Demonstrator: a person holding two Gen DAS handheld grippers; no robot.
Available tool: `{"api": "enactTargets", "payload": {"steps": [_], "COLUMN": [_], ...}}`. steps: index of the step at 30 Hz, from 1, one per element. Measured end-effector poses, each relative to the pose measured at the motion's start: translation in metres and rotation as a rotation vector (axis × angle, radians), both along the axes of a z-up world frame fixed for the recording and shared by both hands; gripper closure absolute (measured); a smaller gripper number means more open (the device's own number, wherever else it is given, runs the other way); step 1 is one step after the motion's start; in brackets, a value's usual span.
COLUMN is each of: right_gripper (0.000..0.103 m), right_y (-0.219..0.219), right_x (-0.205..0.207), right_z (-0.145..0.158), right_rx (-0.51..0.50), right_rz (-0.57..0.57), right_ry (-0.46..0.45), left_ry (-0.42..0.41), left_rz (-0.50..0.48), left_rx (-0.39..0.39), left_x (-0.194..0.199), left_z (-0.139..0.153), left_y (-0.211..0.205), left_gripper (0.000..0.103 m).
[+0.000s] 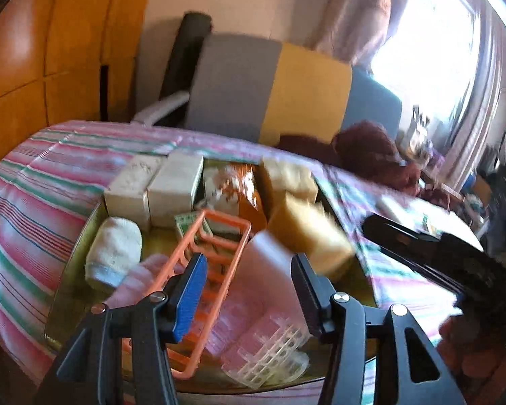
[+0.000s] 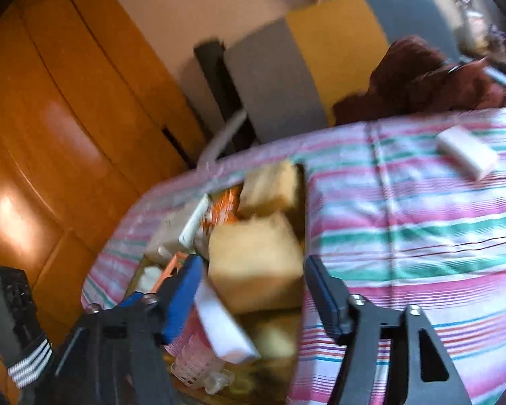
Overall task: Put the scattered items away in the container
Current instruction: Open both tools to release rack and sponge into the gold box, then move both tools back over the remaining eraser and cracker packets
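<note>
Yellow sponge blocks packed tight inside container — both hand-held grippers wide, empty; white bar well beyond on bed.

Both black two-finger grippers with blue pads, left one and right one, hang with jaws spread wide, gripping nothing.

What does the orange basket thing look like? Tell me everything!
The orange basket is a long, narrow rack that looks like plastic, with an open rectangular rim and slatted, ladder-like sides. It sits tilted inside the container, one end raised toward the boxes, the other low near the camera. It leans on a pink item and lies beside a clear pink grid tray. The left gripper hovers open over it; one blue pad overlaps its side, though contact is unclear.
</note>
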State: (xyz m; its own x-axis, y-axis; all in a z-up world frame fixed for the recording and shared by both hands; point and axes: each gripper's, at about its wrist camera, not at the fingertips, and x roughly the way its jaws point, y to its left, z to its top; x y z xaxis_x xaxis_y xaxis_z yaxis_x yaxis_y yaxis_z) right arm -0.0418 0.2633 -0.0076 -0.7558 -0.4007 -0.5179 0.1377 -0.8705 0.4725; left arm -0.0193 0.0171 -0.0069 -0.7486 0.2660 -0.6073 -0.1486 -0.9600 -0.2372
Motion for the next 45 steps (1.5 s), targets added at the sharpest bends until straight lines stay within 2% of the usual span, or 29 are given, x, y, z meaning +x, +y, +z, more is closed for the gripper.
{"api": "enactTargets", "payload": {"steps": [5, 8, 10, 13, 17, 21, 25, 26, 27, 29, 32, 35, 37, 41, 45], "right_gripper": [0.032, 0.029, 0.028, 0.028, 0.028, 0.028, 0.026, 0.026, 0.025, 0.025, 0.025, 0.024, 0.021, 0.021, 0.021], "right_y": [0.042, 0.068, 0.087, 0.115, 0.148, 0.17, 0.187, 0.192, 0.197, 0.208, 0.224, 0.24, 0.246, 0.263, 0.285], "right_x": [0.026, 0.037, 0.043, 0.047, 0.056, 0.065, 0.071, 0.071, 0.071, 0.07, 0.064, 0.056, 0.05, 0.033, 0.006], "right_z": [-0.008, -0.019, -0.028, -0.041, -0.058, -0.063, -0.062, -0.062, -0.062, -0.063, -0.065, -0.066, -0.064, -0.064, -0.063], "right_rx": [0.004, 0.035, 0.069, 0.103, 0.084, 0.095, 0.126, 0.131, 0.133, 0.131, 0.124, 0.081, 0.084, 0.084, 0.106], "right_rz": [-0.11, -0.2, -0.269, -0.351, -0.424, -0.476, -0.527, -0.541, -0.552, -0.575, -0.597, -0.599, -0.606, -0.626, -0.666], "right_ry": [0.018, -0.002, -0.026, -0.067, -0.112, -0.128, -0.121, -0.122, -0.123, -0.122, -0.145, -0.159, -0.166, -0.197, -0.224], "left_ry": [0.025, 0.041, 0.052, 0.052, 0.029, -0.027, -0.061, -0.044, -0.028, -0.011, -0.028, -0.036, -0.054, -0.084, -0.118], "left_rz": [-0.035, -0.094, -0.13, -0.185, -0.262, -0.321, -0.328, -0.327, -0.316, -0.302, -0.328, -0.33, -0.328, -0.311, -0.299], "left_rx": [0.059, 0.055, 0.053, 0.071, 0.032, -0.019, -0.062, -0.081, -0.118, -0.166, -0.159, -0.187, -0.204, -0.238, -0.237], "left_x": [0.006, 0.012, 0.017, 0.023, 0.026, 0.02, 0.008, 0.007, 0.005, 0.0, -0.012, -0.023, -0.032, -0.047, -0.066], "left_z": [0.003, 0.005, 0.005, 0.003, -0.002, -0.016, -0.036, -0.038, -0.04, -0.041, -0.041, -0.044, -0.049, -0.056, -0.06], "left_y": [0.014, 0.035, 0.051, 0.079, 0.119, 0.158, 0.187, 0.193, 0.201, 0.218, 0.24, 0.261, 0.275, 0.295, 0.309], "left_gripper": [0.048, 0.047, 0.041, 0.039, 0.038, 0.038, 0.039, 0.038, 0.032, 0.032, 0.032, 0.031, 0.031, 0.031, 0.031]}}
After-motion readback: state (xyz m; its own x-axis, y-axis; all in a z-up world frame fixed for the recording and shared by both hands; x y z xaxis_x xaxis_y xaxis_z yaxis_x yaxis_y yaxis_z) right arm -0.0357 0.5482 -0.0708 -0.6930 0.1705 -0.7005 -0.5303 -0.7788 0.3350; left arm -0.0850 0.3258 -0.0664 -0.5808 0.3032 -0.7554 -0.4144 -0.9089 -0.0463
